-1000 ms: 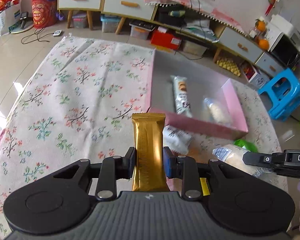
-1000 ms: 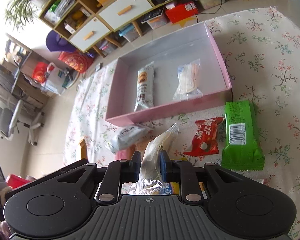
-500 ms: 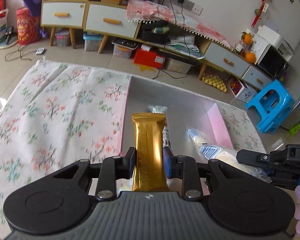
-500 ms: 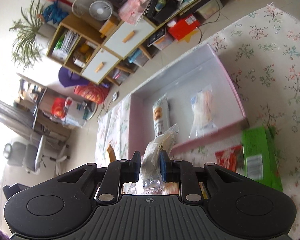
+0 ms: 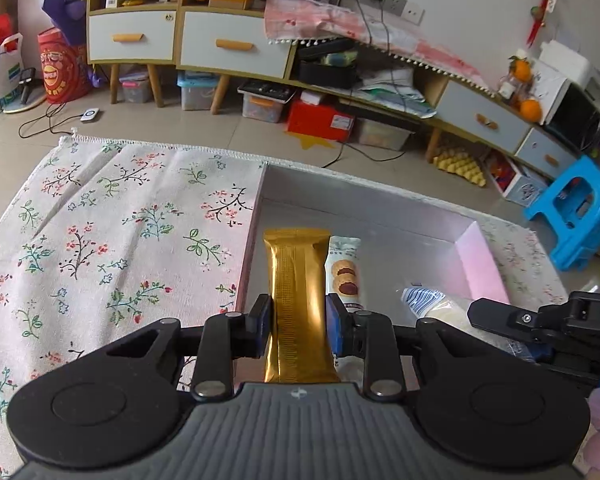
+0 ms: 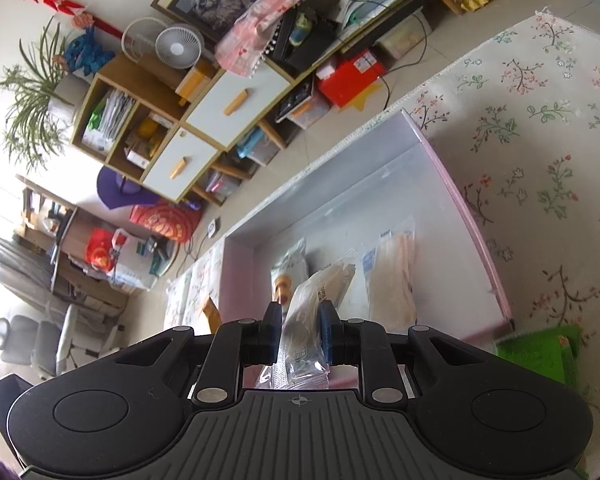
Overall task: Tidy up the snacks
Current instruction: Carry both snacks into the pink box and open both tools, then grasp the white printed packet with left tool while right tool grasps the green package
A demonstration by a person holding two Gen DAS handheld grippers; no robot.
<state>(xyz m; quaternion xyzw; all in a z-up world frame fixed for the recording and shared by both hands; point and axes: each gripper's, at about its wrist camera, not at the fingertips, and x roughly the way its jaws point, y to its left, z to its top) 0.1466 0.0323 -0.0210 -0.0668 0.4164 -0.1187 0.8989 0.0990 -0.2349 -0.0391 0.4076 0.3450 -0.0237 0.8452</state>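
- The left gripper (image 5: 299, 322) has its jaws closed on a gold bar (image 5: 298, 288), clamping it across its width; the bar sticks out forward, its far end over the near left part of the box (image 5: 480, 258).
- The right gripper (image 6: 299, 334) has its jaws closed on a clear pouch (image 6: 306, 320), which is crumpled between the pads and points toward the box floor.
- In the left view the right gripper shows at the right edge, with the pouch ahead of it, so the two tools sit side by side and near each other.
- Just right of the gold bar a cookie pack (image 5: 344, 272) lies in the box; farther right, in the right view, a pale bag (image 6: 392, 276) lies flat there too.
- A green pack (image 6: 540, 350) waits on the floral cloth (image 5: 112, 224) outside the box's near wall.
- The step in hand looks like carrying both snacks over the box for placing.
- Next, each tool would need to lower toward bare floor and open, the bar left of the cookie pack, the pouch between the cookie pack and the pale bag.
- Both tools tilt forward and down; the right one is rolled sideways, judging by the slanted room.
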